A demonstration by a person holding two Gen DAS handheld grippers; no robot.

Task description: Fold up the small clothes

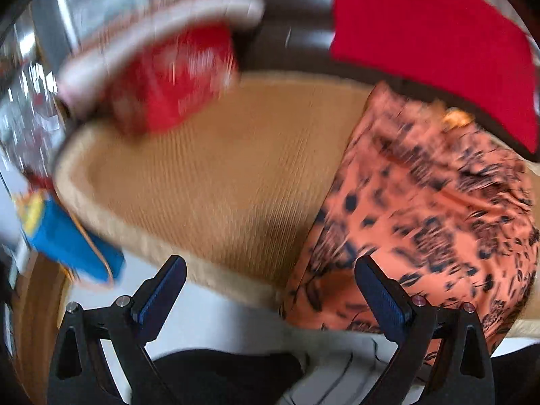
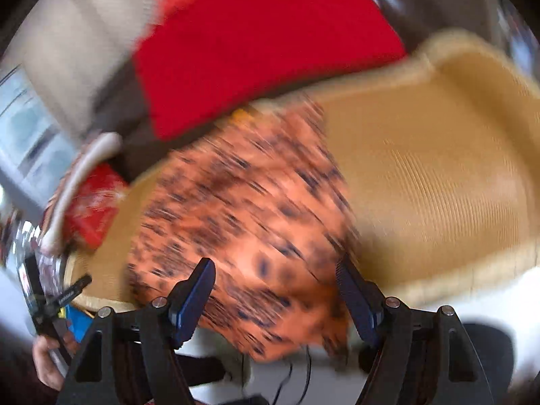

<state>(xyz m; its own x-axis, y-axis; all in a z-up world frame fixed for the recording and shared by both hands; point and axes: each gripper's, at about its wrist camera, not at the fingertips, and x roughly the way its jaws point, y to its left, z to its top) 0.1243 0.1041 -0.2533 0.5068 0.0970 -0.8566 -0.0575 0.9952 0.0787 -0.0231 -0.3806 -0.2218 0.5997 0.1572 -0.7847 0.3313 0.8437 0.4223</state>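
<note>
An orange garment with a dark animal print lies crumpled on a tan woven mat, hanging over the mat's near edge. My left gripper is open above the mat's near rim, its right finger over the garment's left edge, nothing between the pads. In the right wrist view the same garment fills the middle, blurred by motion. My right gripper is open directly above its lower part, pads apart and not pressing the cloth. The left gripper, with the hand that holds it, shows at the lower left there.
A red cushion sits behind the mat on a dark sofa. A basket with a pale rim and red contents stands at the mat's far left. A blue packet lies by the left corner. White floor and dark cables lie below.
</note>
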